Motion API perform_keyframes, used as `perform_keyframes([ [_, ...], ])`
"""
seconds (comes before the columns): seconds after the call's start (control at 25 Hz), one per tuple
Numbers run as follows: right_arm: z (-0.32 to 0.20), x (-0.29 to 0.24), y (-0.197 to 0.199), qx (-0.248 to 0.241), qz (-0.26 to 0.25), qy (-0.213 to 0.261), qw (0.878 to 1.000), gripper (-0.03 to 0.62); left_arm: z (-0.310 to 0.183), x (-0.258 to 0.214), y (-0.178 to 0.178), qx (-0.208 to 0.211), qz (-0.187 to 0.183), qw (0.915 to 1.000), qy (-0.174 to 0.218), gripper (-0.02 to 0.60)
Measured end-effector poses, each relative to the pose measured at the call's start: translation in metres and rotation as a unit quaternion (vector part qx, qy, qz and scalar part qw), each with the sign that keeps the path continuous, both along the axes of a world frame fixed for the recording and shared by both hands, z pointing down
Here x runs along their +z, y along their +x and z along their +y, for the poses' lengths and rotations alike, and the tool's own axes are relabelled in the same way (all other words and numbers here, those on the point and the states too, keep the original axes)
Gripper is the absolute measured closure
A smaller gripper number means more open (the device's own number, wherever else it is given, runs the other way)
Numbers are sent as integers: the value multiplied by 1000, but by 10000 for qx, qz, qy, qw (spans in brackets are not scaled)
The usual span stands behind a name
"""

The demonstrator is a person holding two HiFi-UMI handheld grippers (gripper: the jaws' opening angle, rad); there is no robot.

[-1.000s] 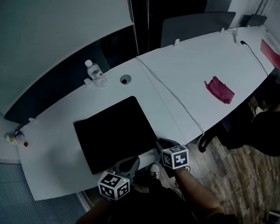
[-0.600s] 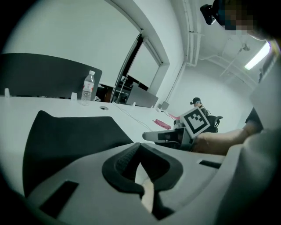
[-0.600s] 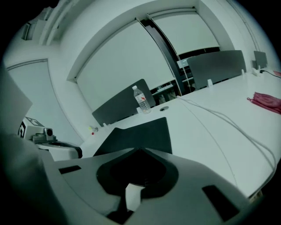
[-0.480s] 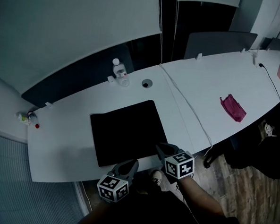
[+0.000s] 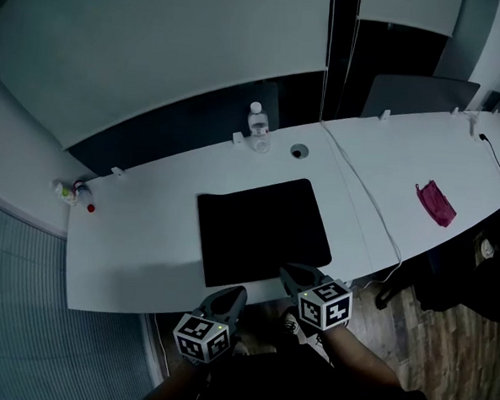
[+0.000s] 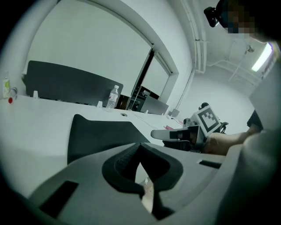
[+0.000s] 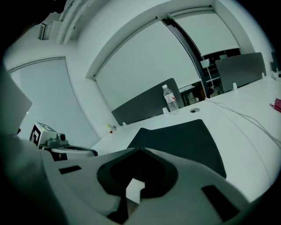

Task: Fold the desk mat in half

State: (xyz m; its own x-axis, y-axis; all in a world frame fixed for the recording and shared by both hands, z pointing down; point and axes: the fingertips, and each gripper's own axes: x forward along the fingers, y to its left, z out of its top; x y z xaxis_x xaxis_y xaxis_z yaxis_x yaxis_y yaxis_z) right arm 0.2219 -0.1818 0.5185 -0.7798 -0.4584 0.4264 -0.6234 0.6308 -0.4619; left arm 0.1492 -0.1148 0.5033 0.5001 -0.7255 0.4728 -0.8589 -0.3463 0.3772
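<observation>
**Desk mat, unfolded, with both grippers at its near edge.** The desk mat (image 5: 261,229) is a dark rectangle lying flat on the white desk (image 5: 137,247), with its near long edge just inside the desk's front edge. We see no lifted edge and no crease, so we judge the fold as not yet begun and the step in hand as the approach to a first grasp.

The left gripper (image 5: 234,294) and the right gripper (image 5: 289,272) sit side by side at the desk's front. The left is off the mat's near edge toward its middle, and the right is at that edge nearer the right corner. In each gripper view the jaws meet at their tips with nothing between them, and the mat lies ahead of the closed tips, not in them. From the head view we cannot tell whether the right tips touch the mat's edge.

We judge that the next move calls for both pairs of jaws to part and drop to the near edge. Each should then pinch the mat close to a corner, so that the edge can rise evenly and travel over to the far edge.

A water bottle (image 5: 256,126) stands at the back of the desk. A white cable (image 5: 372,207) runs to the mat's right, and a pink cloth (image 5: 436,204) lies beyond it. All three are well apart from the fold.
</observation>
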Motion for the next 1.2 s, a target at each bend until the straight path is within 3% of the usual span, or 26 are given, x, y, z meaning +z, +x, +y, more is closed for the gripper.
perform_keyframes([
  [0.6, 97, -22, -83, 364, -57, 190, 9991, 571, 93, 3, -95, 162, 139, 9998, 36, 575],
  [1.2, 196, -16, -104, 692, -2, 165, 9975, 571, 164, 5, -112, 594, 252, 9978, 171, 575],
])
